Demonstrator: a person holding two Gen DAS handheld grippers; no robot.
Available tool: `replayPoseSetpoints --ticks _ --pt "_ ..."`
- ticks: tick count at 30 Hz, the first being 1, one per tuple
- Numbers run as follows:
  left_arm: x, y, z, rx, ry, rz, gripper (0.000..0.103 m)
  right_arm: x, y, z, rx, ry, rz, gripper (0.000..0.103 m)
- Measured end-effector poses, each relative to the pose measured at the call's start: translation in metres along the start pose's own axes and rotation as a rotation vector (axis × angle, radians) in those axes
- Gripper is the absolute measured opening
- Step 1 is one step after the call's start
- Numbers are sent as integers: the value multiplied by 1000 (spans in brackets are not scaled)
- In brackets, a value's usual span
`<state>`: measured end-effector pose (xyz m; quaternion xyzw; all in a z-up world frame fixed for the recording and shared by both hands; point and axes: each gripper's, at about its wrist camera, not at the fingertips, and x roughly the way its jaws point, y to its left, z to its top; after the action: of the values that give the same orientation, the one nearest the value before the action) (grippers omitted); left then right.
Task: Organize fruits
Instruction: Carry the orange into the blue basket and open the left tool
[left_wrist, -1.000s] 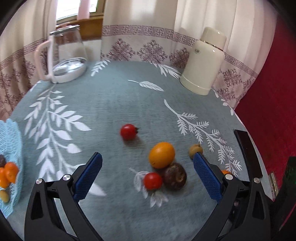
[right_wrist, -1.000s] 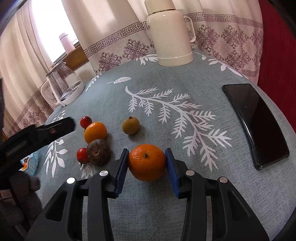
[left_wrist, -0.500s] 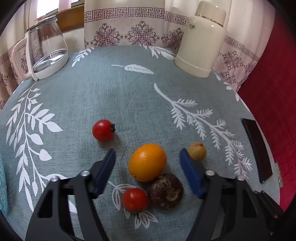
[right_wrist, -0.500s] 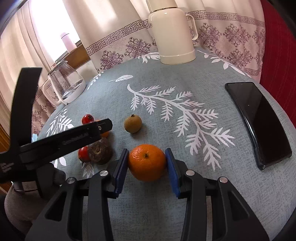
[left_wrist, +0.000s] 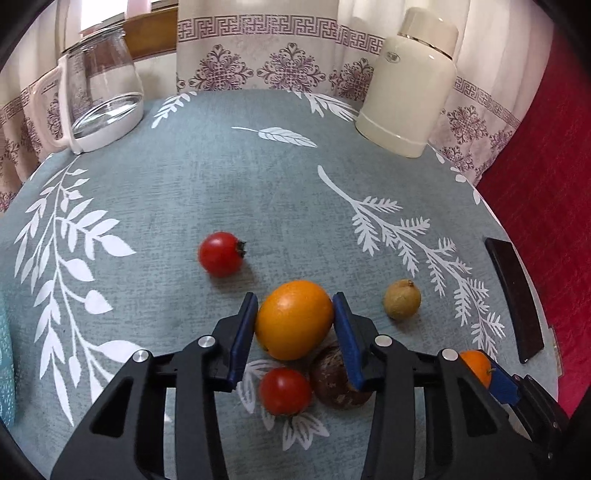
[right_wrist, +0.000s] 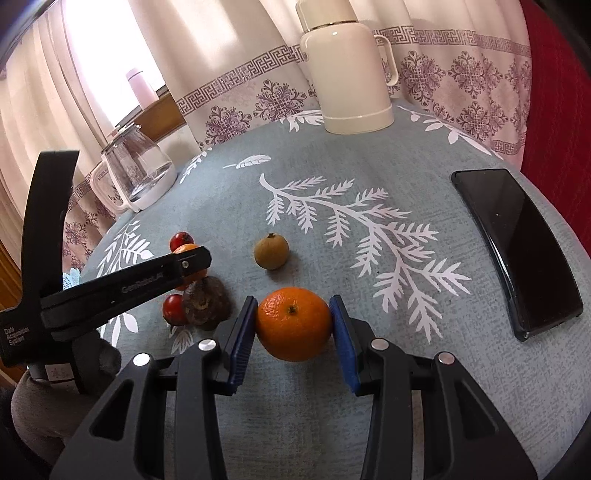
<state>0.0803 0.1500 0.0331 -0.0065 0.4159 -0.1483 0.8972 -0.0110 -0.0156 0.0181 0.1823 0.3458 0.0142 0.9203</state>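
Orange (left_wrist: 293, 319): firm, round, rolling easily; left gripper (left_wrist: 294, 330) clamping its widest middle. Right gripper (right_wrist: 293, 328) clamping mandarin (right_wrist: 293, 323), softer-skinned.

Table (right_wrist: 424, 387): fruits, phone (right_wrist: 517, 247), kettle (left_wrist: 99, 99), thermos (right_wrist: 347, 70).

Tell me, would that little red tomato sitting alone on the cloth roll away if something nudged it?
Probably. The tomato is round and smooth, resting free on the flat tablecloth, so a nudge would likely send it rolling. Its skin looks glossy, so it may slip between hard fingers. It looks small and thin-skinned, so probably light and easily bruised if squeezed.
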Motion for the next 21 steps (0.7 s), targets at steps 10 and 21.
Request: replayPoseSetpoints --ticks 10,21 --pt "-44 16 3 -17 -102 53 43 -8 2 0 -5 -34 29 40" --pt "-95 55 -3 -92 -204 134 43 -12 3 -1 -10 -56 36 40"
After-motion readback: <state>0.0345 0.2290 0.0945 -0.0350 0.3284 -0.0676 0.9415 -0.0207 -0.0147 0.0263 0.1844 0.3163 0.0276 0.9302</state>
